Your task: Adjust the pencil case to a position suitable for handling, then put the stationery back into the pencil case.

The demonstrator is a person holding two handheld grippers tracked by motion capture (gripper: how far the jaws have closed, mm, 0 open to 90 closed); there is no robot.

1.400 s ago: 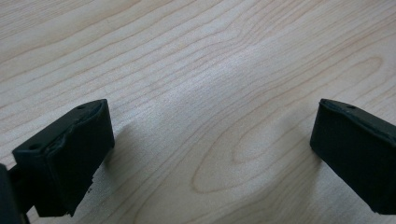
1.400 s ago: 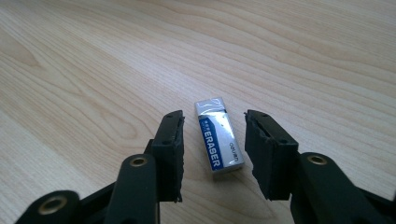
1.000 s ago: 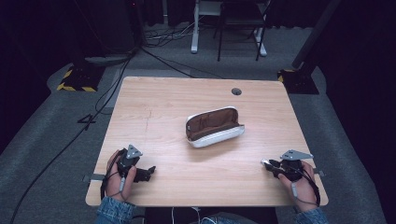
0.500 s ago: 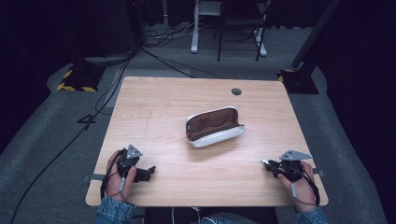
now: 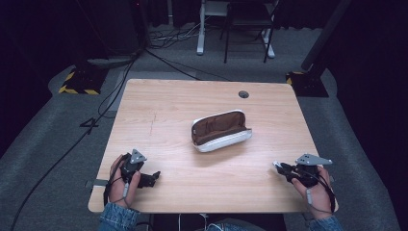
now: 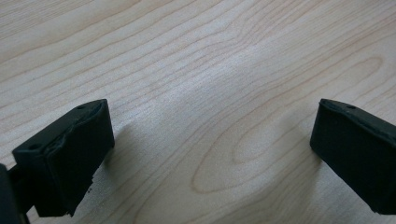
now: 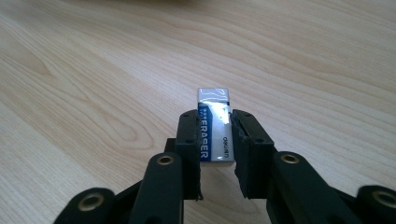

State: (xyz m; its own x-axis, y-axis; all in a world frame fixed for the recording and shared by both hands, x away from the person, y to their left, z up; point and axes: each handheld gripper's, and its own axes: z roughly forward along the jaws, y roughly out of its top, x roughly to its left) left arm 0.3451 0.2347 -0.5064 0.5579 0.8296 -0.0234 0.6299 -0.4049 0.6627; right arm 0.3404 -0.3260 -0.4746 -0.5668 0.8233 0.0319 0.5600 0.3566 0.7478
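An eraser [image 7: 214,126] in a blue and white sleeve is clamped between my right gripper's [image 7: 214,133] black pads, its shiny end sticking out past them. That right gripper [image 5: 281,167] rests near the table's front right corner, pointing left. My left gripper [image 5: 153,177] lies near the front left corner, pointing right. Its jaws stand wide apart over bare wood [image 6: 210,116] with nothing between them. An open pencil case [image 5: 220,131], white outside and brown inside, lies at the table's middle, well away from both grippers.
The wooden table [image 5: 168,106] has a round cable hole [image 5: 243,94] at the back right. Beyond it on the dark floor stand chair and desk legs [image 5: 231,33] and trailing cables [image 5: 159,53].
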